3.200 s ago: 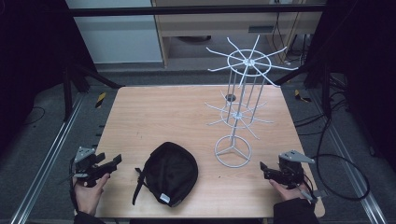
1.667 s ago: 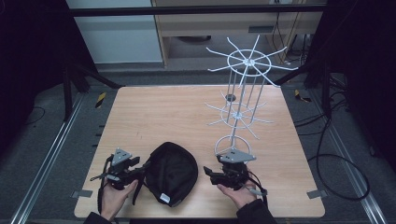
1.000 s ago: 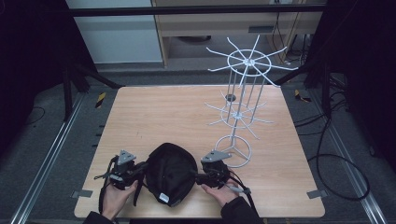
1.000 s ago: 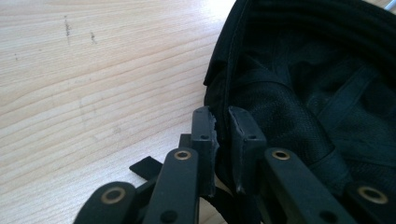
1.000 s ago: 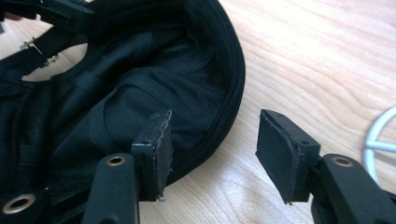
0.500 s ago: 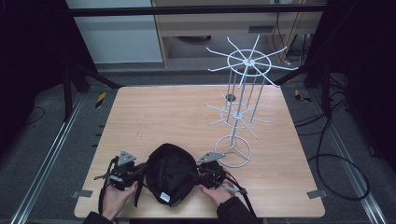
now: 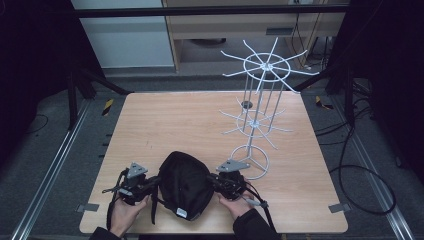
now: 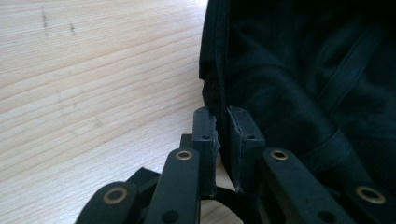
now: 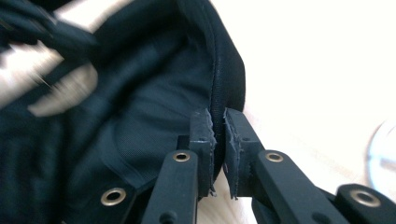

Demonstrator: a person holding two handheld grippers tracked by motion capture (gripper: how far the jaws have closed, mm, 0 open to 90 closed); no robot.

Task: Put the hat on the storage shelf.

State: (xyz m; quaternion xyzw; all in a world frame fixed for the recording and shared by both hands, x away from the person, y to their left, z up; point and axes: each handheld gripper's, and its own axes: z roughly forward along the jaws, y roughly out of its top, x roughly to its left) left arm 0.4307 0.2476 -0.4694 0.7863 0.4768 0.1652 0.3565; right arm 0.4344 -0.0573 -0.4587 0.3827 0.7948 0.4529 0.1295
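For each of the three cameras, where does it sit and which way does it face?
High view: above the table's near side, looking forward and down; both hands, left tool, right tool, black bag, wire rack.
Left gripper view: rides the left tool, jaws pinching the bag's edge.
Right gripper view: same on the right tool.
All share the bag.

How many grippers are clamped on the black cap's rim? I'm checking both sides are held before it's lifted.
2. The left gripper pinches the black cap at its left edge; the right gripper pinches its right edge, on the side toward the white wire rack.
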